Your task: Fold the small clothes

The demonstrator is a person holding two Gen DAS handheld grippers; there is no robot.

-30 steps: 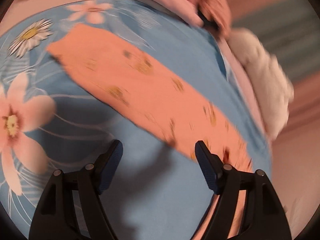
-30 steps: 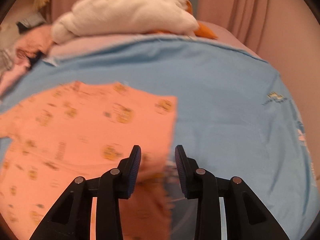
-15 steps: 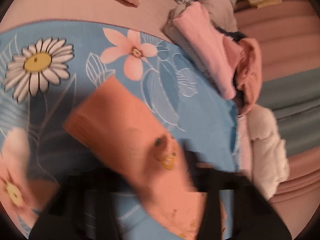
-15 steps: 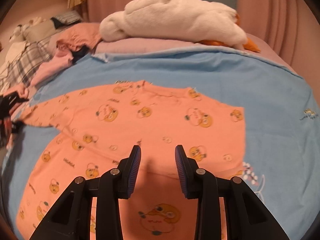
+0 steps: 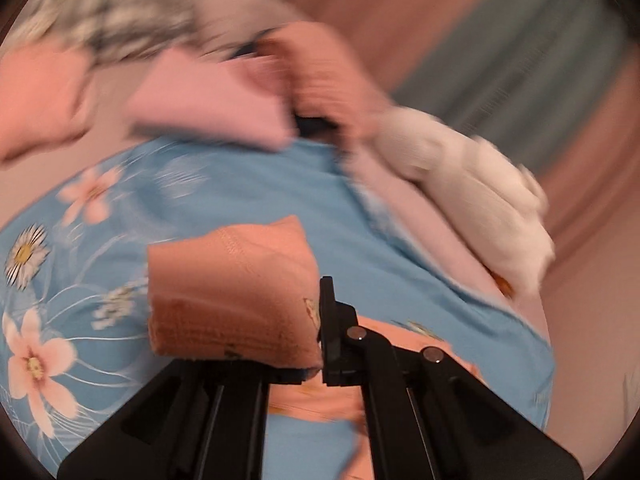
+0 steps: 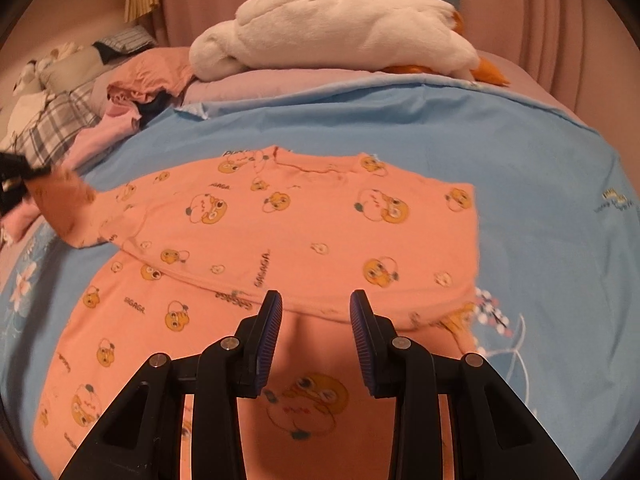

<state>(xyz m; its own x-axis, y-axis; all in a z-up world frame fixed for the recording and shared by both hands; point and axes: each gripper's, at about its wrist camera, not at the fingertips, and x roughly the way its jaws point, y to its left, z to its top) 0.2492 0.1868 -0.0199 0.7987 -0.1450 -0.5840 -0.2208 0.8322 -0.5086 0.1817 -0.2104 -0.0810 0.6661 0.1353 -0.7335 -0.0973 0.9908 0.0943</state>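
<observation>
Since a second earlier, left gripper [image 5: 320, 344] clamped orange shirt's [image 6: 304, 232] sleeve [image 5: 228, 300], lifting it off the bed [image 6: 520, 140]. Right gripper [image 6: 316, 336] hovered over shirt, jaws narrow, empty. One side folded; this sleeve, bottom remained.

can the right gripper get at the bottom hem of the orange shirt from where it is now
Probably yes: the right gripper hovers open and empty right over the orange shirt, with nothing between its fingers and the cloth below.
</observation>
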